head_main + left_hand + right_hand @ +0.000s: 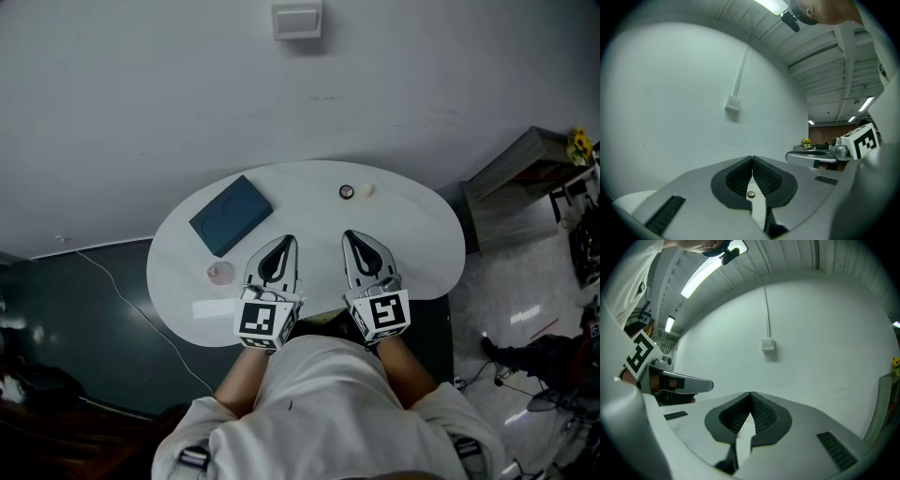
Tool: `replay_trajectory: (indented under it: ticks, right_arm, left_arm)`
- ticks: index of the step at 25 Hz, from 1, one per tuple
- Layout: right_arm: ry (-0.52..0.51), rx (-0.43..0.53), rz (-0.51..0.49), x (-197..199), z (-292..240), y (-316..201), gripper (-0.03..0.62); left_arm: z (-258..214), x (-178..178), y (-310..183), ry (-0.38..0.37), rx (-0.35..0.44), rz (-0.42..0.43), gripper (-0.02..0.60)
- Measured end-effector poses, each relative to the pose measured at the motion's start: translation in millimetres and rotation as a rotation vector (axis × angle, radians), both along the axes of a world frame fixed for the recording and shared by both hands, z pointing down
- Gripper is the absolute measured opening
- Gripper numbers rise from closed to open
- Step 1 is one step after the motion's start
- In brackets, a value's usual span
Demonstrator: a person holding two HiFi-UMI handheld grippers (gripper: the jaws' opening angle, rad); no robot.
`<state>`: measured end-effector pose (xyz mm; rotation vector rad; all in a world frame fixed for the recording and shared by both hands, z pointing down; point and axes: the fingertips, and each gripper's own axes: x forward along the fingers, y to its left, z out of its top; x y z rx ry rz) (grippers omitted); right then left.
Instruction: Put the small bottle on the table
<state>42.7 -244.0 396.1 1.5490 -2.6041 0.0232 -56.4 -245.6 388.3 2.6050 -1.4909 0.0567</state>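
The small bottle (347, 191) is seen on the white bench (412, 234), near the far edge and well apart from both claws. From above it shows only as a small round shape with a dark rim and a paler, reddish middle. It seems to be standing up, with its long side pointing up at the camera, so its sides cannot be seen. A small white round thing (367, 189) is seen just beside it, on its right.

The left claw (287, 240) is held over the near part of the bench and is pointed at the far wall. In the left gripper view the left claw (752, 158) is closed, with its tips pressed together and nothing held. A small dark ring (750, 194) with a pale middle is seen low in the gap behind the tips. It cannot be told if this is the bottle.

The right claw (347, 232) is held beside the left one and is pointed the same way. In the right gripper view the right claw (751, 393) is closed too, and nothing is held.

A dark blue book (232, 215) is laid flat on the left of the bench. A small pink round thing (219, 273) is seen just left of the left claw.
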Motion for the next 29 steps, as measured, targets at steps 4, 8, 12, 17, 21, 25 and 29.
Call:
replay_trajectory:
  ticks: [4,8,12,17,21,25,29]
  right_arm:
    - [0.005,-0.003,-0.014,-2.9,1.2,0.8,-0.003]
    - [0.007,0.001,-0.014,-4.7,1.1,1.3,-0.003]
    - [0.012,-0.003,0.008,-2.3,3.7,-0.3,-0.003]
    - [0.013,-0.006,0.033,-2.0,4.9,-1.5,-0.003]
    - [0.018,-0.011,0.039,-7.0,5.5,-1.9,-0.003]
    - [0.025,-0.01,0.04,-13.2,8.2,-4.5,-0.003]
    - [0.029,-0.013,0.052,-17.3,9.1,-8.5,-0.003]
  left_arm:
    - [0.6,0.5,-0.8,0.001,0.001,0.002,0.02]
    - [1.7,-0.4,-1.9,0.001,0.002,0.007,0.02]
    - [3.7,-3.5,-3.0,0.006,-0.001,0.009,0.02]
    - [6.1,-7.0,-4.9,0.009,-0.003,0.015,0.02]
    - [7.4,-11.0,-5.6,0.008,-0.01,0.024,0.02]
    - [10.9,-16.1,-9.4,0.007,-0.011,0.034,0.02]
    - [13.2,-20.3,-14.9,0.008,-0.009,0.042,0.02]
